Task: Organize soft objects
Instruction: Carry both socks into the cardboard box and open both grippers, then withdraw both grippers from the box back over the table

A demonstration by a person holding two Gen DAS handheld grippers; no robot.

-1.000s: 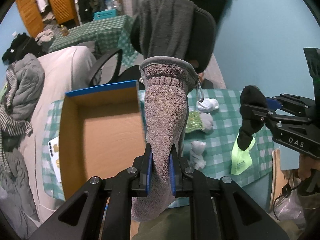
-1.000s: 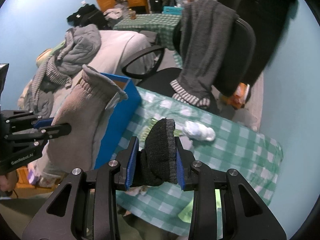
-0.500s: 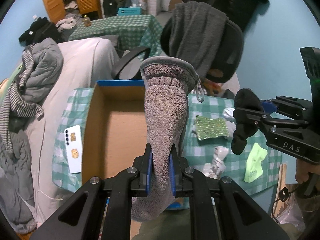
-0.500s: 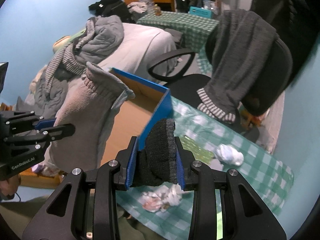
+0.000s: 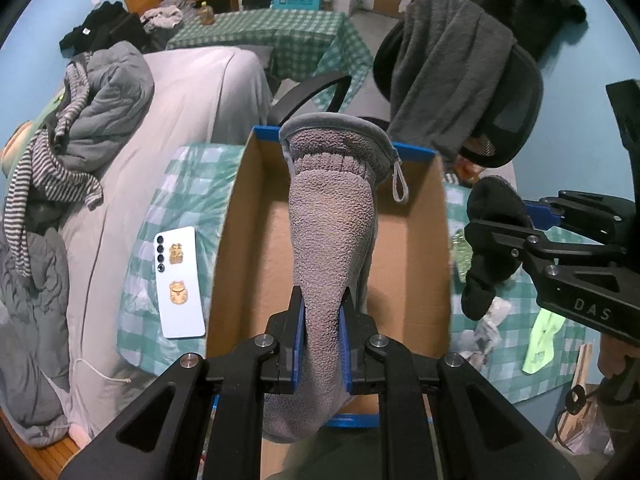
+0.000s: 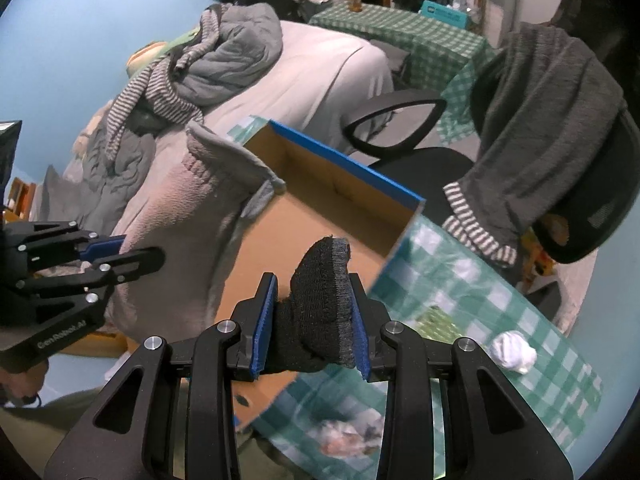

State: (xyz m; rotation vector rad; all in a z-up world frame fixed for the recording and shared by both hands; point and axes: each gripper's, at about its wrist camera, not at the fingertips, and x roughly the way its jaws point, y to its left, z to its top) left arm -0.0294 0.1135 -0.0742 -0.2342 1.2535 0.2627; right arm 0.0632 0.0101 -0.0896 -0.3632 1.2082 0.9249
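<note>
My left gripper (image 5: 322, 328) is shut on a long grey fleece sock (image 5: 332, 216) and holds it above the open cardboard box (image 5: 248, 248) with a blue rim. My right gripper (image 6: 312, 332) is shut on a black knit sock (image 6: 320, 292), near the box's right edge. In the left wrist view the black sock (image 5: 490, 240) hangs just right of the box. In the right wrist view the grey sock (image 6: 188, 236) and the left gripper (image 6: 132, 256) are at the left, and the box (image 6: 328, 216) lies ahead. The box inside looks bare.
The box stands on a green checked tablecloth (image 5: 172, 216) with a white phone (image 5: 180, 282) on its left. A white sock ball (image 6: 514, 354), crumpled pale socks (image 5: 486, 326), a yellow-green item (image 5: 546, 340) lie right. A draped office chair (image 5: 460, 80) and a bed (image 5: 160, 120) stand behind.
Both grippers have moved left with their socks. The grey sock now hangs over the middle of the box, and the black sock has come to the box's right edge.
</note>
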